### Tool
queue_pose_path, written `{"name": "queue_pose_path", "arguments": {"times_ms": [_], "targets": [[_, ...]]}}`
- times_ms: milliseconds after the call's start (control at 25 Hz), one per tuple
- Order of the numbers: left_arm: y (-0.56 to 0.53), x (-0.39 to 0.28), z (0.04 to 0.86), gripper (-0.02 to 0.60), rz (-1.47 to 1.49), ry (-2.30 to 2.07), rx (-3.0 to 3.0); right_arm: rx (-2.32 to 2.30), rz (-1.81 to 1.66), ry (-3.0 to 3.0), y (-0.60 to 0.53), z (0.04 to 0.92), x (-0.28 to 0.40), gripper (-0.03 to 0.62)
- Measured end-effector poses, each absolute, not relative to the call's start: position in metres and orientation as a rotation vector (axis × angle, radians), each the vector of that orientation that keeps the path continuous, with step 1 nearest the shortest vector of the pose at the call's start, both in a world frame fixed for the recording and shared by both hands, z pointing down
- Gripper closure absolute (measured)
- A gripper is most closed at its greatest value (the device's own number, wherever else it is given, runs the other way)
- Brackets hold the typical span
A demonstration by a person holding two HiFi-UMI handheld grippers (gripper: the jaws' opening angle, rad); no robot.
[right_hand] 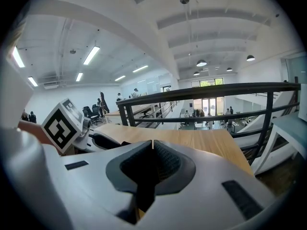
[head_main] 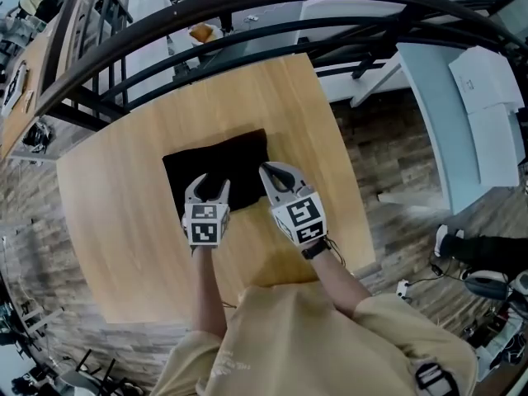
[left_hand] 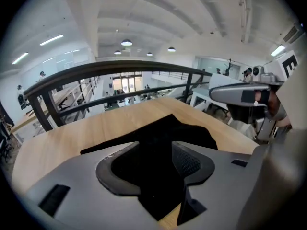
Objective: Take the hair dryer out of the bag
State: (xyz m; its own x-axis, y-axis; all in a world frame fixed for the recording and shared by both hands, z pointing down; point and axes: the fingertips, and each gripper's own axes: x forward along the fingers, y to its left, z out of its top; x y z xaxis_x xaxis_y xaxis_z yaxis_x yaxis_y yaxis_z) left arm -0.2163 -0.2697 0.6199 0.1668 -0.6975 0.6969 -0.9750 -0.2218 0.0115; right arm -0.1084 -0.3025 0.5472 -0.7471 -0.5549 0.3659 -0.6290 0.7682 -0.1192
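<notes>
I see a black cloth bag (head_main: pixel 216 165) lying flat on the wooden bench (head_main: pixel 115 196), about in its middle, and both grippers are at its near edge. The hair dryer itself I cannot see. I judge it is inside the bag, but no view shows me where the opening is.

My left gripper (head_main: pixel 208 188) has its jaws wide apart and points down at the near edge of the bag. In the left gripper view the black cloth fills the gap between the pads, but the pads do not press on it. My right gripper (head_main: pixel 269 172) has its jaws fully together with nothing between them, just beside the bag's near right corner.

The bag looks soft and thin, so I expect it to fold and to slide on the smooth wood when pulled. I think one gripper should pinch the cloth near the mouth to hold it down. The other should take the dryer by its handle, which is probably stiff, smooth plastic and rather heavy compared with the cloth.
</notes>
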Motion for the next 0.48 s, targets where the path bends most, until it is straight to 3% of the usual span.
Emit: {"name": "queue_pose_path", "arguments": {"times_ms": [320, 480], "targets": [[-0.272, -0.211, 0.657, 0.364, 1.128, -1.402, 2.038, 0.941, 0.368, -2.641, -0.308, 0.557, -0.099, 0.577], [-0.274, -0.207, 0.668, 0.433, 1.178, -1.349, 2.030, 0.953, 0.375, -2.628, -0.312, 0.560, -0.094, 0.577]]}}
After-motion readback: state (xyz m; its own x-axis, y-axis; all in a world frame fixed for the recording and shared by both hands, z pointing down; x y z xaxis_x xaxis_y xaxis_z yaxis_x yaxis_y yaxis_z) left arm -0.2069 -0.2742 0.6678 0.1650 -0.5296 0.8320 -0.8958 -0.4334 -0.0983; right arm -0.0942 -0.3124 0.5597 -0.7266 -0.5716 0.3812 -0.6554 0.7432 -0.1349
